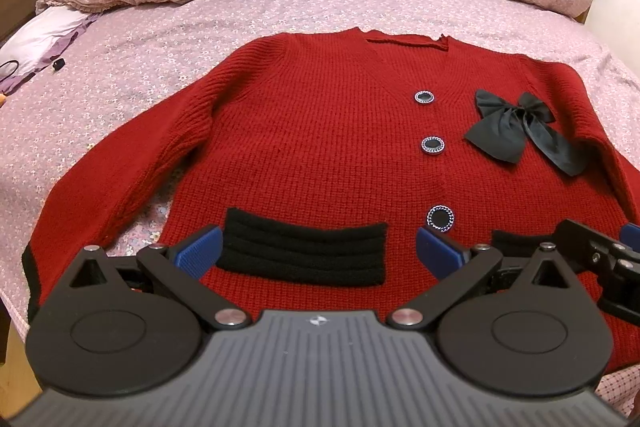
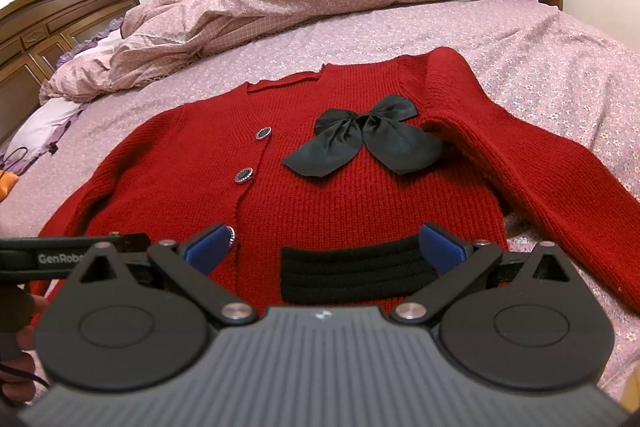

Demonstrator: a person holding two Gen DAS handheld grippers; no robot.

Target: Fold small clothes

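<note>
A pink floral bed carries a red cardigan spread flat ahead of both grippers; the left gripper and right gripper hover above its black-trimmed pockets, jaws spread wide, holding nothing.

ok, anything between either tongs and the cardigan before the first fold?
Nothing visible. Both the left tongs and the right tongs are open right over the red cardigan near its hem, each above a black pocket band. The black bow is sewn-on trim, farther up the front.
</note>
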